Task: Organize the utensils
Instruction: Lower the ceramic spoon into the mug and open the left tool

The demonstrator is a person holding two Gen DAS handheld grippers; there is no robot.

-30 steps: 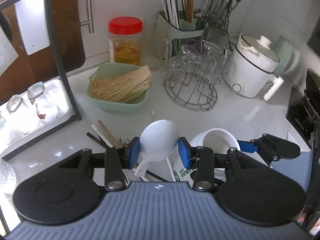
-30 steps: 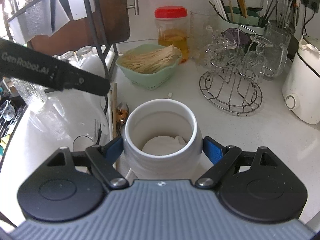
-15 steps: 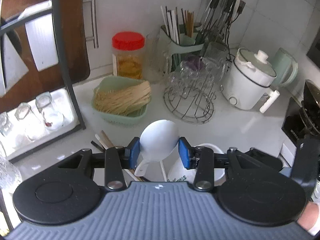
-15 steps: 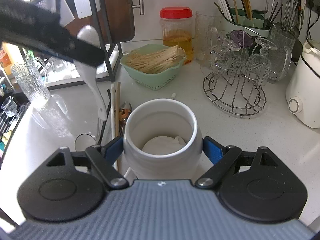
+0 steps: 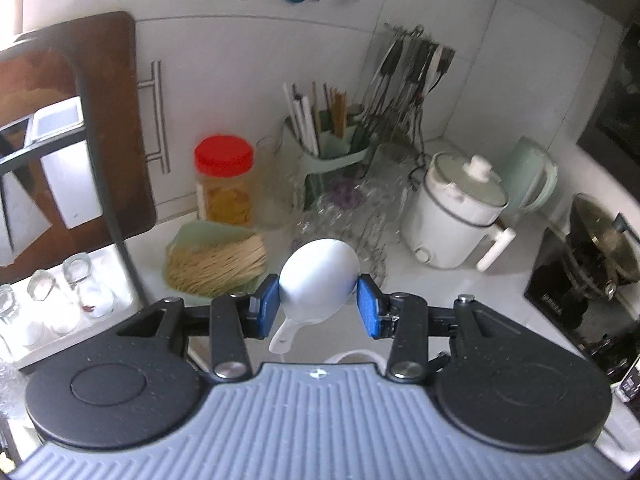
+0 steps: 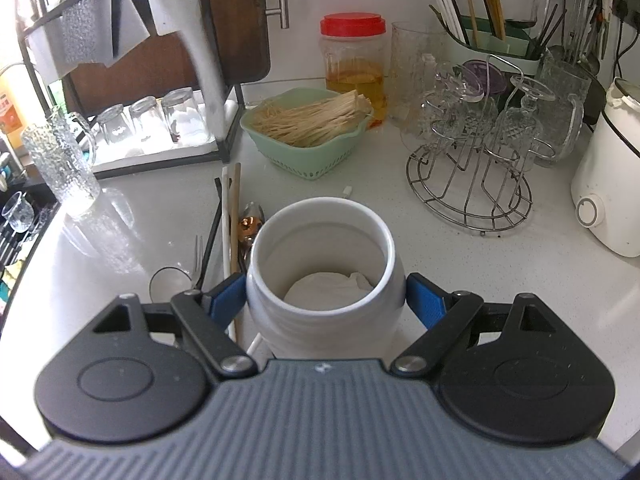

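left gripper (image 5: 318,306) jaws pinching white ceramic spoon (image 5: 318,282), right gripper (image 6: 326,300) jaws hugging white ceramic jar (image 6: 322,264) w/ no utensils in yet; chopsticks (image 6: 231,216) & fork (image 6: 196,256) lying on desk (image 6: 460,264).

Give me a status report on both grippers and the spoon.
Left gripper shut on white spoon, held high. Right gripper shut on white jar, on the counter. Chopsticks and a metal spoon lie left of the jar.
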